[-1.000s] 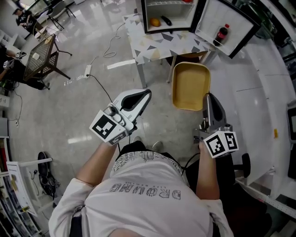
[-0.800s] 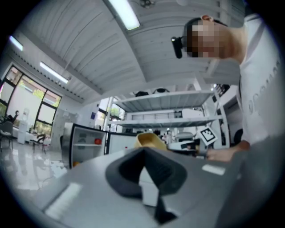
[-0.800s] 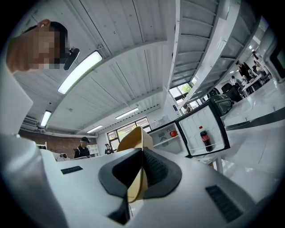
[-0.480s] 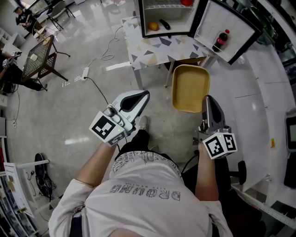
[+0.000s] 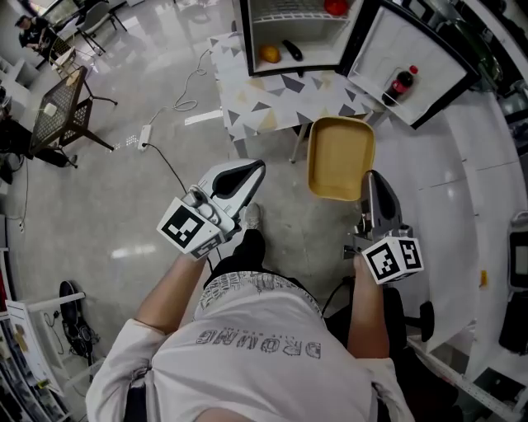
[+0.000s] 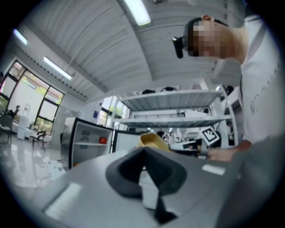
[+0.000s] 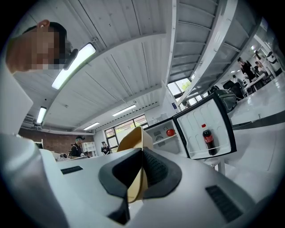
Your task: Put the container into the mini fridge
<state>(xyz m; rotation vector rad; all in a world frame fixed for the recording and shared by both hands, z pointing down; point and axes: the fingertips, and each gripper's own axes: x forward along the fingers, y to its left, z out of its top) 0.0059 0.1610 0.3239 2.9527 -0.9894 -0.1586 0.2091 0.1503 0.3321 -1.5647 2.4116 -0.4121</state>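
Head view: yellow container (image 5: 340,157) held short of the open mini fridge (image 5: 285,21).
Right gripper (image 5: 369,173) clamps the container's near rim, above the floor beside the patterned table (image 5: 272,95). Left gripper (image 5: 261,166) is closed, empty. The shirt lettering can't be read reliably.

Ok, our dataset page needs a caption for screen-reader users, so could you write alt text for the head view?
Seen from above, a person's right gripper holds a yellow container by its rim, short of an open mini fridge on a patterned table. The left gripper holds nothing; a dark bottle stands in the fridge door.
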